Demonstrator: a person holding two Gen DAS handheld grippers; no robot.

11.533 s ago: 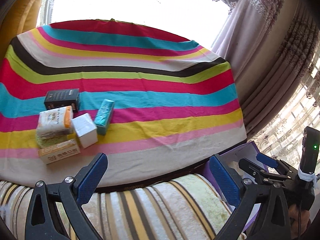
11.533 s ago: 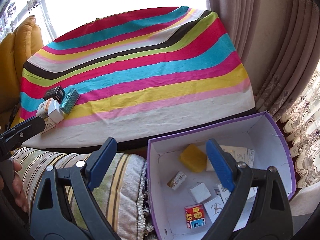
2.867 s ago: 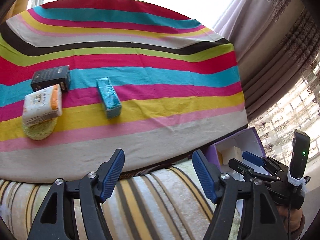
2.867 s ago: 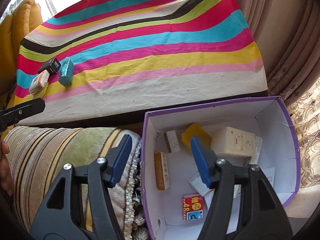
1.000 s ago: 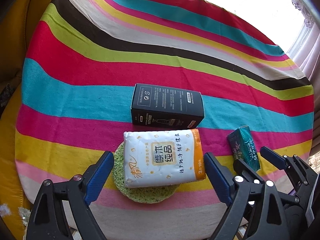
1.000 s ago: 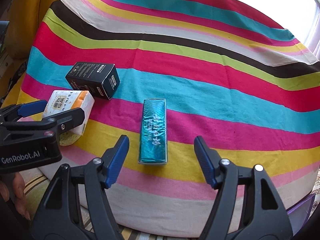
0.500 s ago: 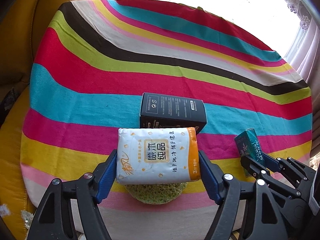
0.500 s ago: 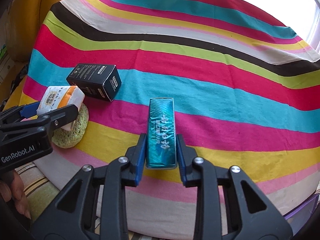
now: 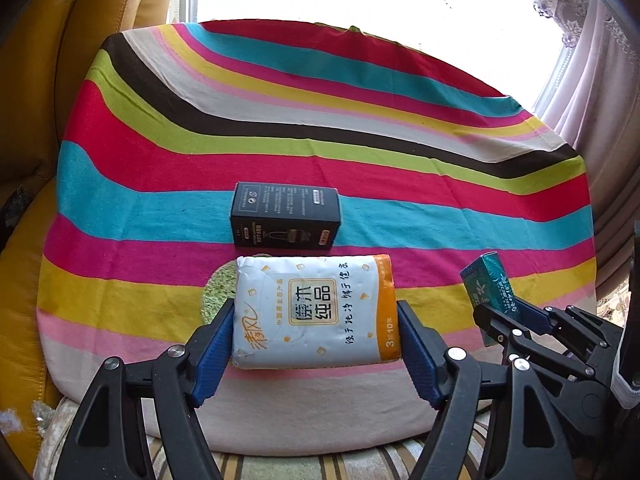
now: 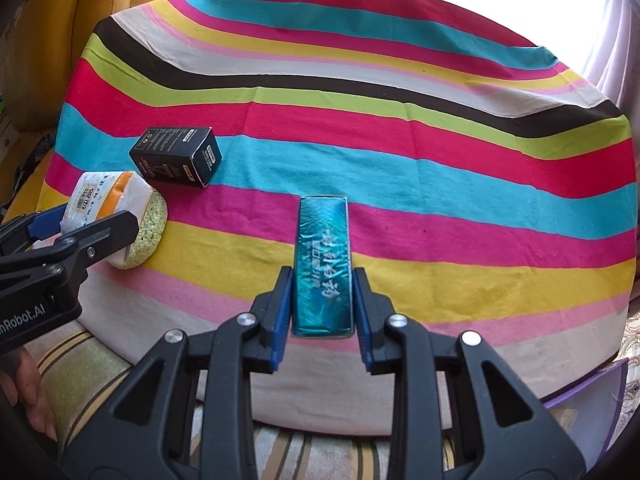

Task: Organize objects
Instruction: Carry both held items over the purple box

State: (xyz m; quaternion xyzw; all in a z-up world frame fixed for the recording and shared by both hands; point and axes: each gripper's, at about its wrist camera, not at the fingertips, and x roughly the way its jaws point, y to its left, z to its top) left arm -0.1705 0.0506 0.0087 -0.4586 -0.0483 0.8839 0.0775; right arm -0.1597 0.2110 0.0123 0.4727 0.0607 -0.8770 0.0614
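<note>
My left gripper [image 9: 316, 344] is shut on a white and orange tissue pack [image 9: 316, 308], lifted off the green round sponge [image 9: 218, 294] that lay under it. The pack also shows in the right wrist view [image 10: 108, 196]. My right gripper [image 10: 323, 320] is shut on a teal box [image 10: 323, 260] and holds it above the striped cloth; the box also shows in the left wrist view [image 9: 488, 292]. A black box [image 9: 286, 214] lies on the cloth behind the sponge.
The striped cloth [image 9: 360, 120] covers a raised surface with a striped cushion [image 10: 80, 376] at its near edge. A yellow sofa back [image 9: 60, 60] stands at the left, curtains [image 9: 612, 100] at the right. A purple box corner [image 10: 592, 396] shows lower right.
Both grippers have closed on their objects and lifted them: the left raised the tissue pack off the sponge, the right raised the teal box off the cloth.
</note>
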